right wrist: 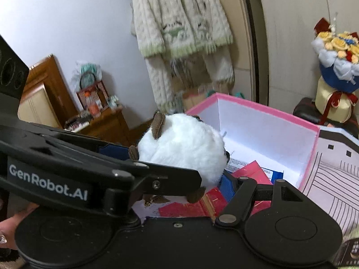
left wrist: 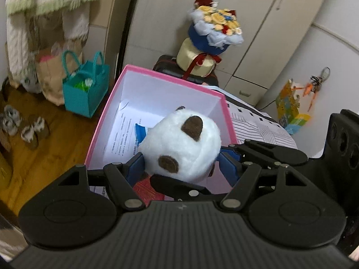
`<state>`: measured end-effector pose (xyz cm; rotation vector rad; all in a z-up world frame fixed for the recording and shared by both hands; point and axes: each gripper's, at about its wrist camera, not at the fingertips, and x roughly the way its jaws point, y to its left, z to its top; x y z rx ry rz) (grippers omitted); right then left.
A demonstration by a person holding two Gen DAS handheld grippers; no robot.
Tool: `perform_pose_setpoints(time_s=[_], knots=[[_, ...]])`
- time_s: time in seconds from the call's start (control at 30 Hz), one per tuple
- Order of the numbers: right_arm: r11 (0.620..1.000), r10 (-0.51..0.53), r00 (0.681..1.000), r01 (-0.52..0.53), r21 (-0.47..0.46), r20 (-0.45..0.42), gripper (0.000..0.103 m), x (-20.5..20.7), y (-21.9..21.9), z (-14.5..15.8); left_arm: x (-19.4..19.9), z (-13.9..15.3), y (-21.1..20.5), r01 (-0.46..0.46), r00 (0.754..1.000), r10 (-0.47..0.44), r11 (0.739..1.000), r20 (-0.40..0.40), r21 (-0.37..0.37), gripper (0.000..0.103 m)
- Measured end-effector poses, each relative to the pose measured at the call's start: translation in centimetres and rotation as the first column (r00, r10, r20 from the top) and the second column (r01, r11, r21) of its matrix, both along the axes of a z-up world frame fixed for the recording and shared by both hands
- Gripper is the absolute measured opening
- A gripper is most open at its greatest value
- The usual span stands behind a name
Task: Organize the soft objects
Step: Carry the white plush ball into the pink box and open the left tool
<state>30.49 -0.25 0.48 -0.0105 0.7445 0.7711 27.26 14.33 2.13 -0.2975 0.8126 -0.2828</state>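
A round white plush toy (left wrist: 181, 143) with brown ears is held over the open pink box (left wrist: 157, 76). My left gripper (left wrist: 179, 168) is shut on the plush, its blue pads pressed into both sides. In the right wrist view the same plush (right wrist: 184, 148) sits between my right gripper's blue pads (right wrist: 226, 186), with the left gripper's arm crossing in front. My right gripper (right wrist: 170, 168) looks closed against the toy too. The pink box (right wrist: 264, 109) has white inner walls and holds papers and red envelopes.
A teal bag (left wrist: 85, 89) and slippers (left wrist: 24, 127) are on the wooden floor at left. A bouquet (left wrist: 213, 29) on a cream box stands behind the pink box. A printed carton (right wrist: 332, 179) lies right of the box. A knit sweater (right wrist: 179, 22) hangs on the wall.
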Motion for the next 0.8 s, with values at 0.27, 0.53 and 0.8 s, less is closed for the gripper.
perform_pose_setpoints(time_s=[0.27,0.53,0.8], knots=[[0.999,-0.005,0.997,0.007,0.039,-0.072,0.079,1.5,0.0,-1.3,0.4,-1.1,1.6,-0.075,0.997,0.072,0.991,-0.033,-0.113,0.074],[0.999,0.009,1.0,-0.009,0.052,-0.001,0.079,-0.4,-1.5,-0.3,-1.4,-0.4,2.7,-0.124,0.991,0.127,0.989,0.033,-0.086,0.074],[1.0,-0.012,0.995,0.011,0.017,0.099,0.079,-5.0,-5.5,2.2,-5.2,1.5,2.1,-0.048,0.99,0.043,0.998,0.132,0.035,0.074]])
